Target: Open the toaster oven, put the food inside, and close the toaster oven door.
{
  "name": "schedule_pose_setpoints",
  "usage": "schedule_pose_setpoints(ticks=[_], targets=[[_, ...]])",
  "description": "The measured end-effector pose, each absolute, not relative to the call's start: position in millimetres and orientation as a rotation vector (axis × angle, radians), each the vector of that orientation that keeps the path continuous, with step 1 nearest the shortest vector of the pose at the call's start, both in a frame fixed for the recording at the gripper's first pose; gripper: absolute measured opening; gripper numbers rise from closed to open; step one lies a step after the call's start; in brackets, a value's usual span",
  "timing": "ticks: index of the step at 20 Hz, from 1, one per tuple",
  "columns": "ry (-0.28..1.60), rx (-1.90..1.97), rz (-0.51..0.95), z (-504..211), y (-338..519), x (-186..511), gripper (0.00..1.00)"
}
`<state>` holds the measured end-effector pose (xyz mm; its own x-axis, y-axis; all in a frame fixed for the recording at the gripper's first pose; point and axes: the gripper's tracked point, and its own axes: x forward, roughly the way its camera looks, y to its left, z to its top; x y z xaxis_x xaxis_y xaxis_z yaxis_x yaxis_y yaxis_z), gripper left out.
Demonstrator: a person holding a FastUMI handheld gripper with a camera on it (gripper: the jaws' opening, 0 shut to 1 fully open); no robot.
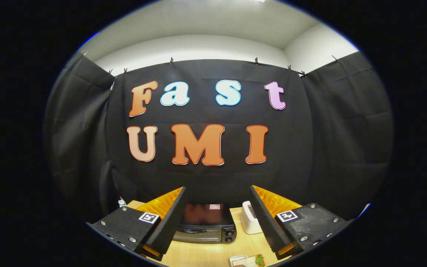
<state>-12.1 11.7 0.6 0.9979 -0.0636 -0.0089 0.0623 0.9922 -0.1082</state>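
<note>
Both of my fingers sit spread wide apart at the bottom of my view, and my claw pinches nothing; the gap between the fingers stands bare of any grip. Between them, ahead and below, the toaster oven rests on a light wooden table, its dark top toward me and its door shut, with a handle running across the front and two round knobs stacked at its right end. Just beside the oven's right side stands a small white appliance with a slot on top, partly hidden behind my right finger; a thin white cord trails from it across the table toward the oven. Nearer to me than the oven, well apart from its door, the food lies on a white tray: it looks like a sandwich with a bit of green leaf showing, though much of it is cut off from my sight. At the far left corner of the table, beyond my left finger, a small white object peeks out, too small to tell. Black cloth hangs behind the table as the booth's wall, clipped along its top edge.
</note>
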Motion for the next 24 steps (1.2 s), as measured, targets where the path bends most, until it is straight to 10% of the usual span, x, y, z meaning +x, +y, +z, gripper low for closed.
schedule_pose_setpoints(ticks=[24], targets=[[0.187,-0.124,0.005,-134,63,79,0.99]])
